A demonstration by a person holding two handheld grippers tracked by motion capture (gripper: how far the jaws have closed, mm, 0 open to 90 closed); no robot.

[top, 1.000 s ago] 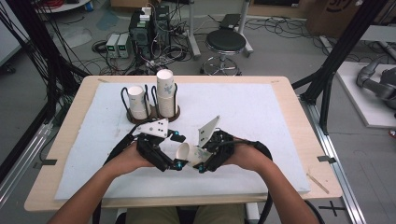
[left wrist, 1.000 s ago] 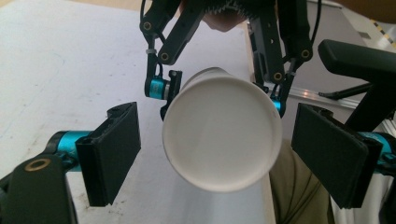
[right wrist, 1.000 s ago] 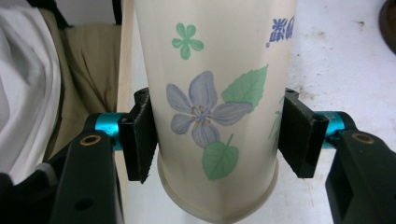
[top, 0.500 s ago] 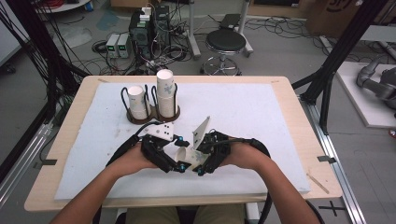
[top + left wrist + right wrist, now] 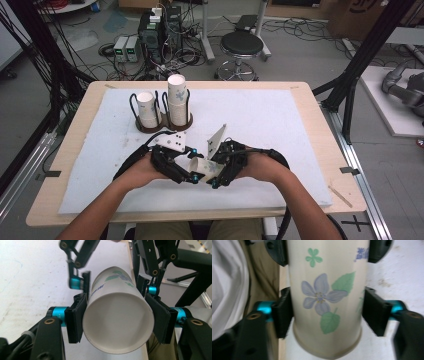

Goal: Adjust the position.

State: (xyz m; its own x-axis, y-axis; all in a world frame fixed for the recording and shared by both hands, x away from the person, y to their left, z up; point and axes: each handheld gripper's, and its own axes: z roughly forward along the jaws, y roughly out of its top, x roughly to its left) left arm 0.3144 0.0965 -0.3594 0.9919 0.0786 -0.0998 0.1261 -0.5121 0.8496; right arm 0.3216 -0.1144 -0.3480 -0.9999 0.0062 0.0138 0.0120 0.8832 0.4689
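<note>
A white paper cup with a flower print lies level between both grippers above the mat's near edge. My left gripper has just closed: in the left gripper view its pads press on both sides of the cup near the open mouth. My right gripper straddles the cup's other end. Its jaws have just been opening, and in the right gripper view the cup stands between its pads, which sit just off it.
At the mat's far left, a dark wire holder has one cup and a taller stack. A stool and cabled equipment stand on the floor beyond the table.
The left jaws have closed onto the cup, which the right gripper held before. The right jaws have parted from it. Both hands stayed where they were.
</note>
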